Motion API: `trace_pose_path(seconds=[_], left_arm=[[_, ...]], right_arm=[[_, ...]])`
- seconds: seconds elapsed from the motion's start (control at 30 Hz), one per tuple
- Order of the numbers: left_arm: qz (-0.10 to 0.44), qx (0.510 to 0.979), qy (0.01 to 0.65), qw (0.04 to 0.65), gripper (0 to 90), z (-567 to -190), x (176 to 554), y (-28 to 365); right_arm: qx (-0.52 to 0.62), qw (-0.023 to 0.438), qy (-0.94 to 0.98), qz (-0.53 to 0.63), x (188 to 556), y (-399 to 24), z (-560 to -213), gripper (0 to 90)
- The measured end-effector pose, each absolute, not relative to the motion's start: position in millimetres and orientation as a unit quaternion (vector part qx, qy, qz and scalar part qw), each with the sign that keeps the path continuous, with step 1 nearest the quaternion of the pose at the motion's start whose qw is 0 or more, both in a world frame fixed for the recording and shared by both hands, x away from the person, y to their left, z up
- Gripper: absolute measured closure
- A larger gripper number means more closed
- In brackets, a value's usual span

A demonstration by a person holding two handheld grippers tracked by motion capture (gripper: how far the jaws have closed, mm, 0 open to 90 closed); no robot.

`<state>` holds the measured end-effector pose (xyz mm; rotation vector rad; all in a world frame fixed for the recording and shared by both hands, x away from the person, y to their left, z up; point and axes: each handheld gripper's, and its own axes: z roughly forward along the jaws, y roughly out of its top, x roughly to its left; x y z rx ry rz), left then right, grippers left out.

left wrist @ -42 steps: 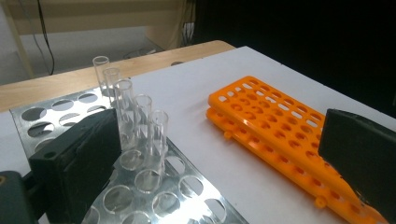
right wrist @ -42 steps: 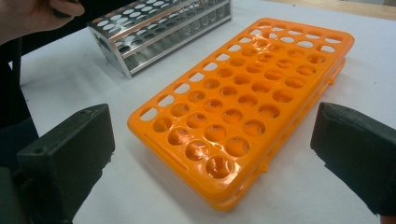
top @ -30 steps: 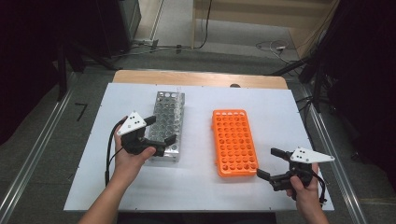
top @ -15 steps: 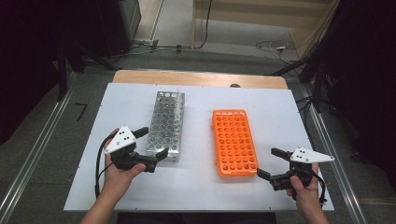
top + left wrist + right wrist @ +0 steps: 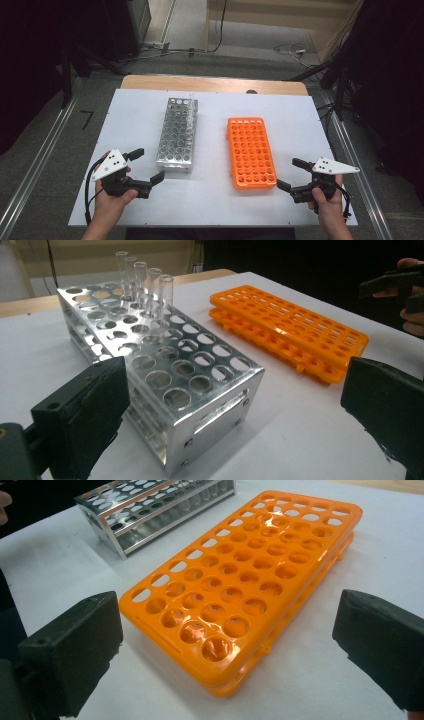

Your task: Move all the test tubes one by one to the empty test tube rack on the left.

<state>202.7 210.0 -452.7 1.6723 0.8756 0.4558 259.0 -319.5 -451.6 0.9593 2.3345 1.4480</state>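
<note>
A silver metal tube rack [image 5: 177, 135] stands left of centre on the white table, with a few clear glass tubes [image 5: 190, 107] upright at its far end. An empty orange plastic rack [image 5: 251, 151] lies to its right. My left gripper [image 5: 147, 164] is open just off the metal rack's near left corner, holding nothing. In the left gripper view the metal rack [image 5: 165, 365] and its tubes [image 5: 145, 285] sit between and beyond the spread jaws. My right gripper [image 5: 287, 173] is open beside the orange rack's near right corner. The right gripper view faces the orange rack [image 5: 245, 585] between wide jaws.
The white table [image 5: 215, 200] has bare space along its front edge and between the two racks. A wooden strip [image 5: 210, 82] runs along the far edge. Cables [image 5: 290, 50] lie on the floor beyond. In the left gripper view the other gripper [image 5: 395, 285] shows at far right.
My left gripper has drawn back from the metal rack's side toward the near left of the table, still open. The right gripper and both racks have stayed put.
</note>
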Motion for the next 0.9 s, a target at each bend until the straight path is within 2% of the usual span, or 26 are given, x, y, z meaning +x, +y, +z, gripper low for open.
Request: trace_pose_path(seconds=[0.63,0.9], left_arm=[[0.201,0.690,0.397,0.571,0.0,-474,202,260],[0.200,0.690,0.396,0.572,0.0,-474,203,260]], right_arm=[[0.363,0.126,0.773,0.505,271,-352,-463,0.0],[0.372,0.129,0.769,0.503,273,-358,-466,0.0]])
